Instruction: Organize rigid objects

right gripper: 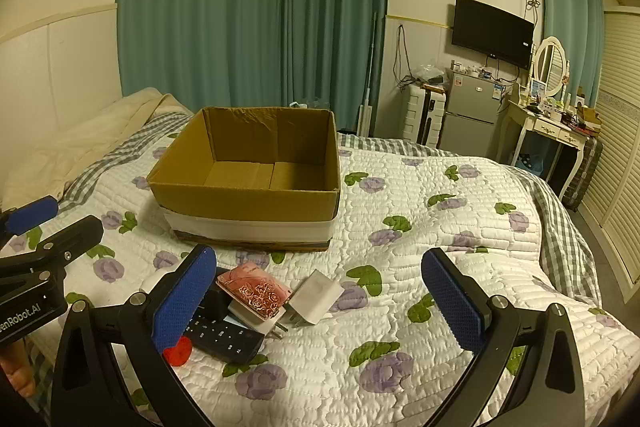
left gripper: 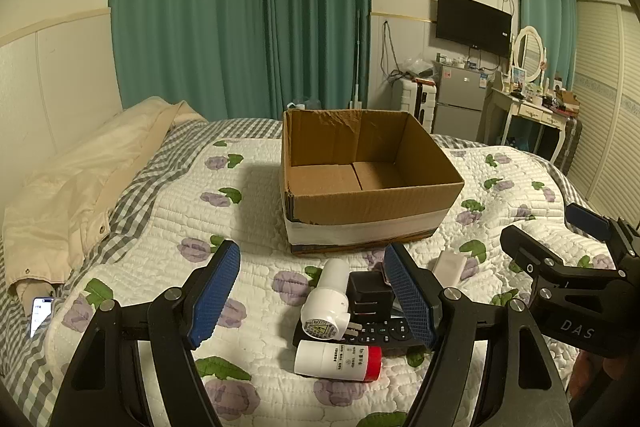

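Note:
An empty cardboard box (left gripper: 372,215) (right gripper: 244,205) stands on the bed. In front of it lies a pile: a white plug device (left gripper: 326,297), a black charger (left gripper: 368,297), a black remote (left gripper: 380,333) (right gripper: 224,337), a white bottle with a red cap (left gripper: 338,357) and a white adapter (left gripper: 448,267) (right gripper: 316,297). A pink rose-patterned case (right gripper: 256,291) lies on the pile. My left gripper (left gripper: 314,303) is open and empty above the pile. My right gripper (right gripper: 320,307) is open and empty, the adapter between its fingers.
A flowered white quilt (right gripper: 420,239) covers the bed. A cream jacket (left gripper: 80,179) and a lit phone (left gripper: 40,315) lie at the left. A fridge (right gripper: 470,113), a dresser (right gripper: 548,131) and green curtains (right gripper: 248,7) stand behind.

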`<state>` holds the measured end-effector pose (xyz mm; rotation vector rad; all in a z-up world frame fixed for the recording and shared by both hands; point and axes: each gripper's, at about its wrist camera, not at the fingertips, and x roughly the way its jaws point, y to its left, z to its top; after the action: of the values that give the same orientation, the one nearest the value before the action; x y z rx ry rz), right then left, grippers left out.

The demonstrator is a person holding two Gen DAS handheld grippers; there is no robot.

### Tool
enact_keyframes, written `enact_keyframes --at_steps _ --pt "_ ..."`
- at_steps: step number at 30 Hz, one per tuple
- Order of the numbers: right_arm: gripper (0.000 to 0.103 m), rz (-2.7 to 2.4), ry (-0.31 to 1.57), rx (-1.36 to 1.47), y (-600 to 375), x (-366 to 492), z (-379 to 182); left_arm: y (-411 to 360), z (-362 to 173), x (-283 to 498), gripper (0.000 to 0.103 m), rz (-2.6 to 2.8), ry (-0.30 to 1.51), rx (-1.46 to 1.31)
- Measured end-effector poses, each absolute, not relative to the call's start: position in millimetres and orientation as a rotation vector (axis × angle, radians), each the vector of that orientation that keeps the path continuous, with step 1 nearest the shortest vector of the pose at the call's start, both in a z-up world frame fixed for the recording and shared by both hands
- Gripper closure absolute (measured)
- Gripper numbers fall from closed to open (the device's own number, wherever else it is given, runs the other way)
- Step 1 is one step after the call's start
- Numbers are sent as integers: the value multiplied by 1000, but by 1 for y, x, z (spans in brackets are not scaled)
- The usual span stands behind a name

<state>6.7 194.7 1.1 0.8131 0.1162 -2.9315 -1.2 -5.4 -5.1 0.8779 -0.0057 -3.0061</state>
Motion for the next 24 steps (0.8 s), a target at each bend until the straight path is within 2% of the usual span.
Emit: enact_keyframes --at_steps 24 --pt "0 -2926 115 817 195 7 1 -6 -5 -1 26 -3007 -10 879"
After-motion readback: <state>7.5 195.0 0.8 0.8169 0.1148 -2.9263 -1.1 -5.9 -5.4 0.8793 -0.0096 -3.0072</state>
